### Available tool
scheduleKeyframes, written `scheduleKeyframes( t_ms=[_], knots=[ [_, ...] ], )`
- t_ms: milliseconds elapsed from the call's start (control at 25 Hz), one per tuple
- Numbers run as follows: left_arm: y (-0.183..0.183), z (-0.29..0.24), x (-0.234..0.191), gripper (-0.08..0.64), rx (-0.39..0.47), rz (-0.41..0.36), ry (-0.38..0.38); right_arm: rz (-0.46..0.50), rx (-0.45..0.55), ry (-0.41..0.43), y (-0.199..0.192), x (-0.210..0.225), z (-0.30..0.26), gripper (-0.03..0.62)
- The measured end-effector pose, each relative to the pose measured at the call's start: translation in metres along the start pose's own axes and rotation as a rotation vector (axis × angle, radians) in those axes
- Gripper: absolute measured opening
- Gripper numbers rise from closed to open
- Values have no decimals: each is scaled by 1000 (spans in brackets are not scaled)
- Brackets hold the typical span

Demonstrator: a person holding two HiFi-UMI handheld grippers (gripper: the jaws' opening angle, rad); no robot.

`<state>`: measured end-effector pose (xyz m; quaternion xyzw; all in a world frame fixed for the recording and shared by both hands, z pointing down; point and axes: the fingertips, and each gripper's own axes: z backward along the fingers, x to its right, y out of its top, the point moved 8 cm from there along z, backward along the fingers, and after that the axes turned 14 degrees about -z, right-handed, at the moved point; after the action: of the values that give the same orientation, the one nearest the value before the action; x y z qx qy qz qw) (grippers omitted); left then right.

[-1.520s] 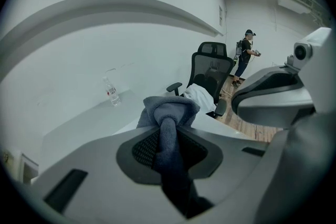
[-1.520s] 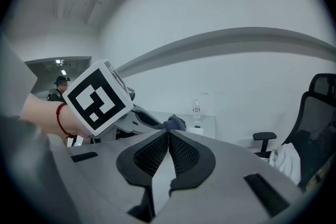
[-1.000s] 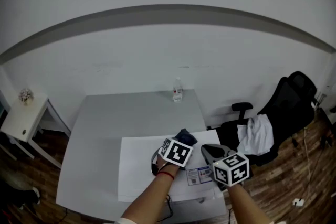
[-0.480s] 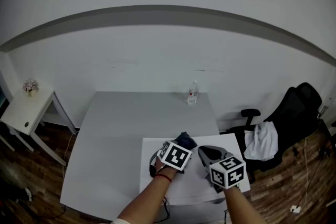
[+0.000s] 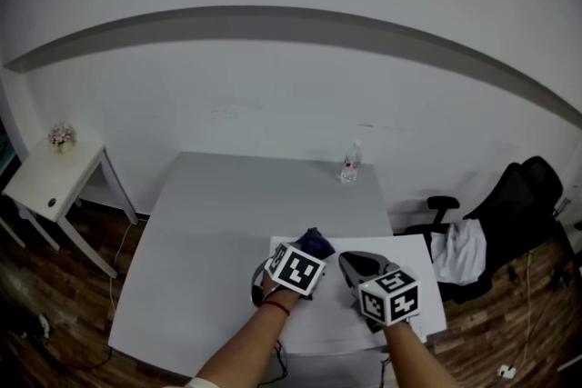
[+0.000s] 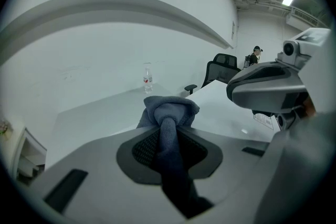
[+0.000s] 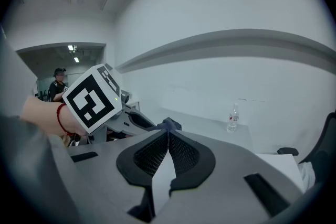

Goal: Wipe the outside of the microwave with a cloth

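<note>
Cloth (image 6: pixel 169 110), dark blue, clamped tight in left gripper (image 5: pixel 307 252), bunched in a wad past the tips. Held over left part of microwave (image 5: pixel 327 323), a white box at near right corner of desk (image 5: pixel 227 213). Right gripper (image 7: pixel 167 131) just beside, over the white top, pads pressed together on nothing. Bottle (image 5: pixel 350 164) upright at desk's far edge, toward right corner. Chair (image 5: pixel 509 204) off desk's right side.

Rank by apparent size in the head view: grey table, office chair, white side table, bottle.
1. grey table
2. office chair and white side table: look alike, not ranked
3. bottle
</note>
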<state>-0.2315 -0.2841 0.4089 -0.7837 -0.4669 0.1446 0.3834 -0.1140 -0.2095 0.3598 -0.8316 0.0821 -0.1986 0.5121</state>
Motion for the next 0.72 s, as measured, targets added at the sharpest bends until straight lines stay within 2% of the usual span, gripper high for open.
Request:
scheduleKeyframes(
  t_ms=[200, 400, 600, 720],
  knots=[
    [-12, 16, -15, 63, 13, 34, 44, 31, -26, 48, -1, -14, -12, 34],
    [-28, 32, -31, 63, 14, 91, 71, 78, -64, 130, 6, -28, -28, 34],
    [-42, 44, -36, 63, 125, 193, 22, 126, -90, 203, 12, -44, -44, 34],
    [-52, 50, -40, 63, 176, 202, 6, 140, -108, 217, 8, -55, -54, 34]
  ],
)
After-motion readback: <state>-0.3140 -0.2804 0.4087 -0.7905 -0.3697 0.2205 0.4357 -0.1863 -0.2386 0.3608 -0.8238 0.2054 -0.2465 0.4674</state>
